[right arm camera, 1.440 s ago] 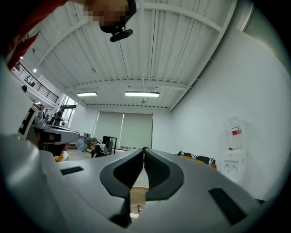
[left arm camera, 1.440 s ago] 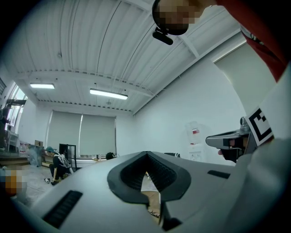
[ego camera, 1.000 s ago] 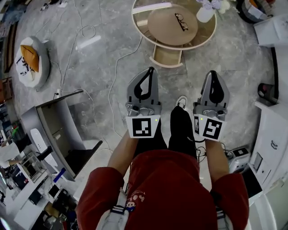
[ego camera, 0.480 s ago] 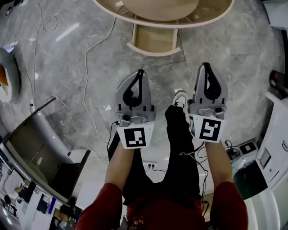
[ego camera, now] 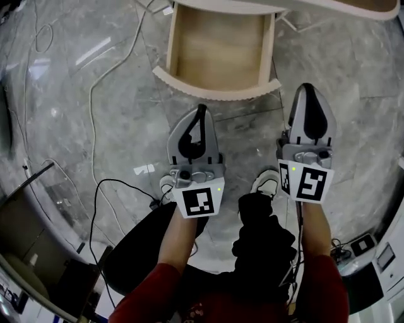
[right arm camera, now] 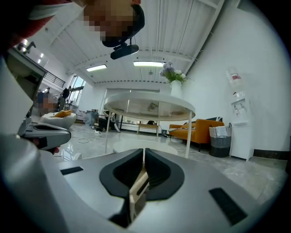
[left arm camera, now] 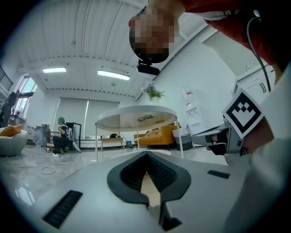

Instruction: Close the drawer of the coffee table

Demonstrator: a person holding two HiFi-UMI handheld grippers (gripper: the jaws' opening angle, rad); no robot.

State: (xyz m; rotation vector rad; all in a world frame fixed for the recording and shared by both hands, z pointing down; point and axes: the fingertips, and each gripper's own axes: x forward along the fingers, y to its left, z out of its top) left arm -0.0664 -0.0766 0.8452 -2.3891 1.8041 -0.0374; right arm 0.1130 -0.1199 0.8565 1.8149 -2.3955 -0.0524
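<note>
The coffee table's wooden drawer (ego camera: 218, 53) stands pulled out and empty, its curved front (ego camera: 218, 90) toward me; the table rim (ego camera: 341, 6) shows at the top edge. My left gripper (ego camera: 202, 108) is shut with nothing in it, its tip just short of the drawer front. My right gripper (ego camera: 307, 87) is also shut and empty, level with the front's right end. In the left gripper view the jaws (left arm camera: 146, 154) point at the round table (left arm camera: 136, 119). In the right gripper view the jaws (right arm camera: 143, 152) point at the table (right arm camera: 150, 109) too.
White and black cables (ego camera: 95, 82) trail over the grey marble floor left of the drawer. The person's shoe (ego camera: 265, 183) is between the grippers. Glasses (left arm camera: 145, 118) and a vase of flowers (right arm camera: 175, 88) sit on the table. An orange sofa (left arm camera: 157, 135) and a bin (right arm camera: 220, 141) stand beyond.
Both grippers and the head camera have sunk toward the floor. The drawer, small and far before, now fills the top of the view just ahead of the shut tips.
</note>
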